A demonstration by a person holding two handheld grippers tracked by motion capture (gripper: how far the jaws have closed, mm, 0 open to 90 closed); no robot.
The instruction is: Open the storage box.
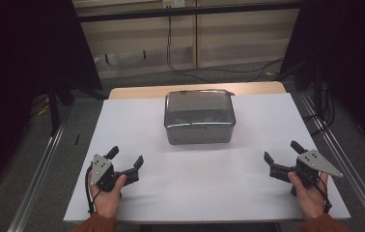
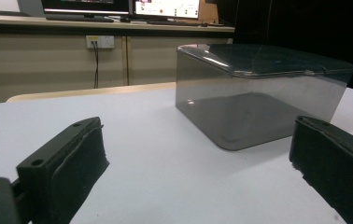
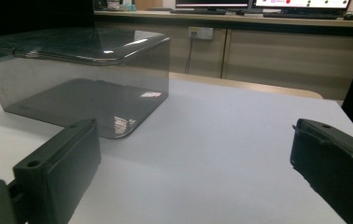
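Left gripper (image 1: 125,158): fingers (image 2: 65,165) spread wide, nothing between them, resting low over the near left part of the counter (image 1: 190,193), held in the person's left hand (image 1: 107,195). Right gripper (image 1: 283,151): fingers (image 3: 60,175) likewise spread wide and empty, over the near right part of the counter, held in the right hand (image 1: 311,193). Box (image 1: 199,116): smoky translucent plastic, rectangular with rounded corners, lid on, standing upright at the middle of the counter toward its far edge; well apart from both grippers and roughly midway between them; contents too dim to tell. From the left gripper view the box lies ahead and to the right of the gap between the fingers; from the right gripper view, ahead and to the left. Between each gripper and the box: bare white counter surface, nothing in the way. Surroundings: a strip of wooden tabletop (image 1: 137,92) showing beyond the white surface; metal rails (image 1: 40,169) along both sides on the grey floor; a black cable (image 1: 171,53) hanging down the pale cabinet front behind; a wall socket (image 2: 99,41) and monitors (image 2: 166,9) on the far bench; dark screens to left and right.
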